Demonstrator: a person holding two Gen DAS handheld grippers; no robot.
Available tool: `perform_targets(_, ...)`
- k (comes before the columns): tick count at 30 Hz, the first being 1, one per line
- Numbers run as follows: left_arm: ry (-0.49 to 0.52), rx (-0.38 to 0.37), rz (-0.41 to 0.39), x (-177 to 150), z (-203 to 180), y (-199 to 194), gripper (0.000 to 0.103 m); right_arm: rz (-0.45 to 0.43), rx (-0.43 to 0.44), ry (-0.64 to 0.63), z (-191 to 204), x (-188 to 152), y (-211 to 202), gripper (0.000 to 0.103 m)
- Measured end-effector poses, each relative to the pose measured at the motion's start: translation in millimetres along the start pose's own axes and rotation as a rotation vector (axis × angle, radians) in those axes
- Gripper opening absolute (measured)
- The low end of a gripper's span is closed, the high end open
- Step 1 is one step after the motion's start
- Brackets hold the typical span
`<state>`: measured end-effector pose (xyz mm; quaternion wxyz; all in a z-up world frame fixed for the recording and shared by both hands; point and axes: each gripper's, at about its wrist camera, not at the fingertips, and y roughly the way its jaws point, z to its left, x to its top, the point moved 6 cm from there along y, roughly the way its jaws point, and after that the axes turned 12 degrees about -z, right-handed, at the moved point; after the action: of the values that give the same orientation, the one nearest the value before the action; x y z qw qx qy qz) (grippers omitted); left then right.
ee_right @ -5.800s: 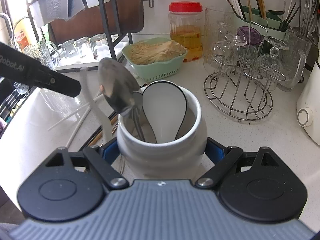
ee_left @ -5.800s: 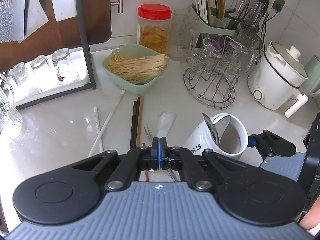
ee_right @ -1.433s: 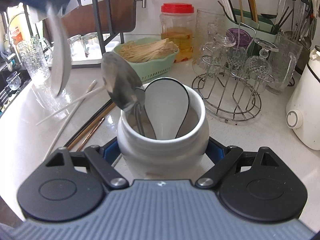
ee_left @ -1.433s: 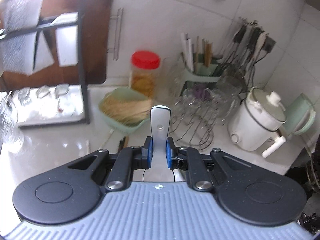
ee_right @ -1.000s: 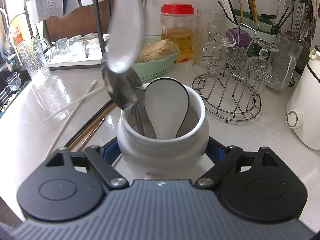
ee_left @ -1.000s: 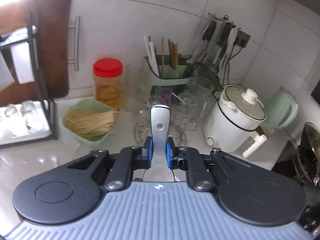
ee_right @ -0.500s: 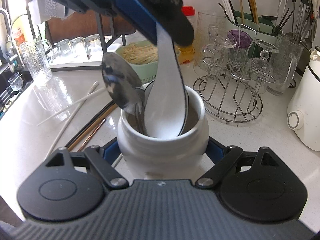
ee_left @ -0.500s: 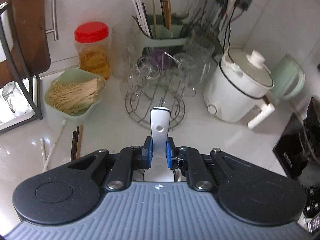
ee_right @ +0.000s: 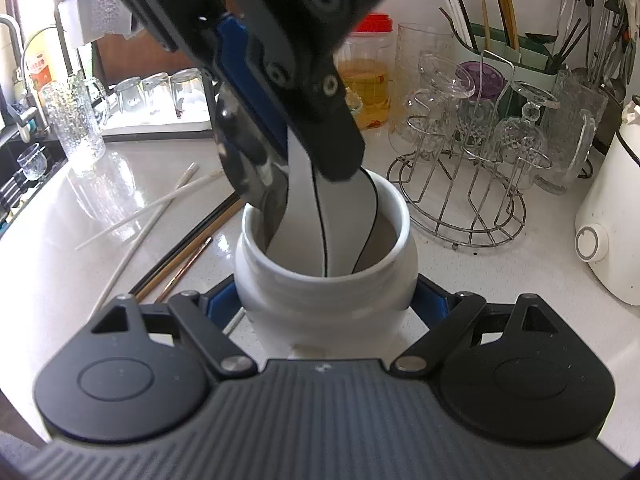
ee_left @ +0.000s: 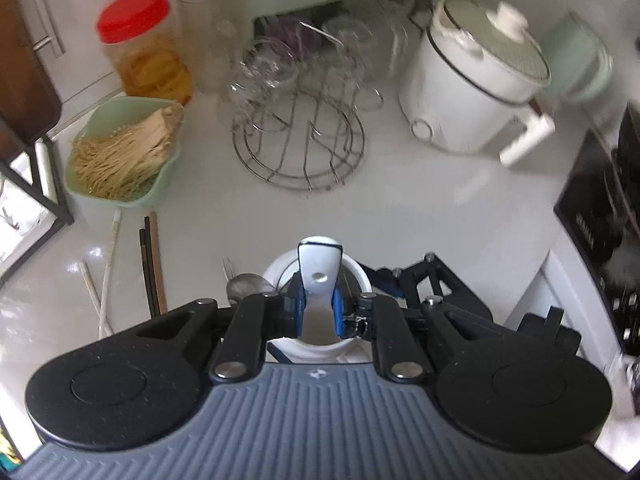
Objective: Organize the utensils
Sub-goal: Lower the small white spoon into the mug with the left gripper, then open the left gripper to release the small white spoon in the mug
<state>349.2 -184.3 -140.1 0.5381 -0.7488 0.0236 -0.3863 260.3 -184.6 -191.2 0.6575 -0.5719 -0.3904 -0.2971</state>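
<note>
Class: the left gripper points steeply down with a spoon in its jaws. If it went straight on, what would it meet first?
Probably the white jar: the left gripper sits right above its mouth, and its spoon already dips inside. Depth is hard to judge.

We see glossy white ceramic jar [ee_right: 326,280], glossy white ceramic spoon [ee_right: 344,220], mirror-bright metal spoon [ee_right: 244,168]. Bench [ee_right: 60,240] polished, speckled, stone-like. We note bare wire rack [ee_right: 460,200], clear glassware, matt black plastic claws.

Black claw [ee_left: 318,314]; blue pads [ee_left: 337,312]
</note>
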Motion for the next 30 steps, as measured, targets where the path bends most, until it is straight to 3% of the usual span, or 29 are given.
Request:
perform_targets(11, 0.156, -0.011, 0.115, -3.4, -19.1, 29.8, 0.016, -0.004, -0.001, -0.004, 0.3, -2.4, -1.0, 0.091)
perform_targets(23, 0.097, -0.042, 0.108, -6.1, -13.1, 27.7, 0.017, -0.003, -0.001, -0.004, 0.1, -2.5, -1.0, 0.091)
perform_targets(24, 0.091, -0.041, 0.104, -6.5, -12.7, 26.1, 0.018, -0.003, -0.001, -0.004, 0.0, -2.3, -0.8, 0.091)
perform_targets(26, 0.073, -0.035, 0.083, -6.4, -10.8, 21.8, 0.033, -0.006, -0.001, -0.004, 0.3, -2.1, -0.6, 0.091)
perform_targets(30, 0.016, -0.040, 0.037, -5.8, -5.2, 11.2, 0.037, -0.010, -0.001, -0.004, -0.5, -2.0, -0.3, 0.091)
